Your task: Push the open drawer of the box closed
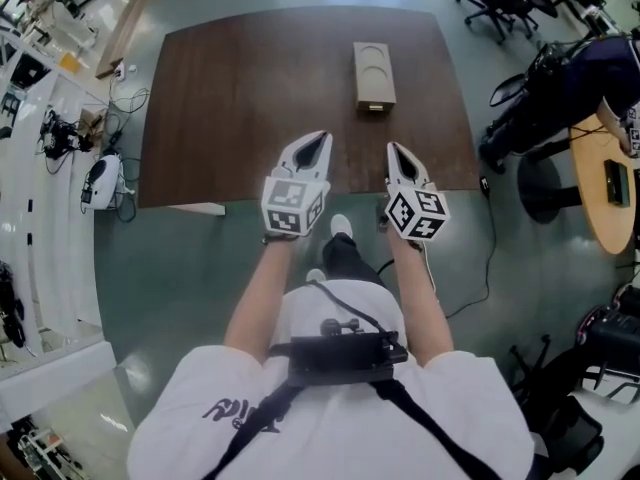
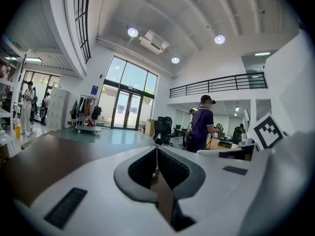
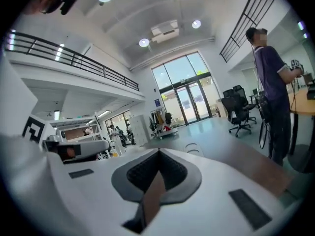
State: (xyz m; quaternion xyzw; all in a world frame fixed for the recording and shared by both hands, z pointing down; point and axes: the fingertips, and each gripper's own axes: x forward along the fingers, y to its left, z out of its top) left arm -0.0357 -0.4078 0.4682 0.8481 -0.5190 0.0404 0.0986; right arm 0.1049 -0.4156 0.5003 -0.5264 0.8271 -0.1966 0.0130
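Left tongs: the white plastic left tongs (image 1: 318, 138) with grey ribbed pads sit low in the middle of the head view. Their jaws are pressed together at the tip (image 2: 157, 149) with nothing between them.
Right tongs: the white plastic right tongs (image 1: 394, 150) are just right of the left pair. They too are closed tip to tip (image 3: 158, 152) and carry nothing.
Aim: both pairs point up the frame, over the near edge of the dark brown wooden worktop (image 1: 250, 98).
Task thing: the narrow tan wooden box (image 1: 373, 68) lies in the upper middle of the head view, lengthwise, well apart from both tongs and slightly nearer the right pair's line.
Drawer: its front (image 1: 373, 108) faces the tongs at the box's lower end. It shows only as a thin lip, and I cannot tell how far out it stands.
Container contents: the drawer's inside is hidden. The box top has two round recesses, and nothing is seen in them.
Step in hand: likely between moves, since neither pair touches the box.
Next move calls for: if the drawer is out, bring a closed tip squarely to the drawer front and press up the frame, along the box's length. The light box could slide, so the other tongs may need to brace its far end.
Surroundings: black office chairs (image 1: 500, 3) stand at the upper right.
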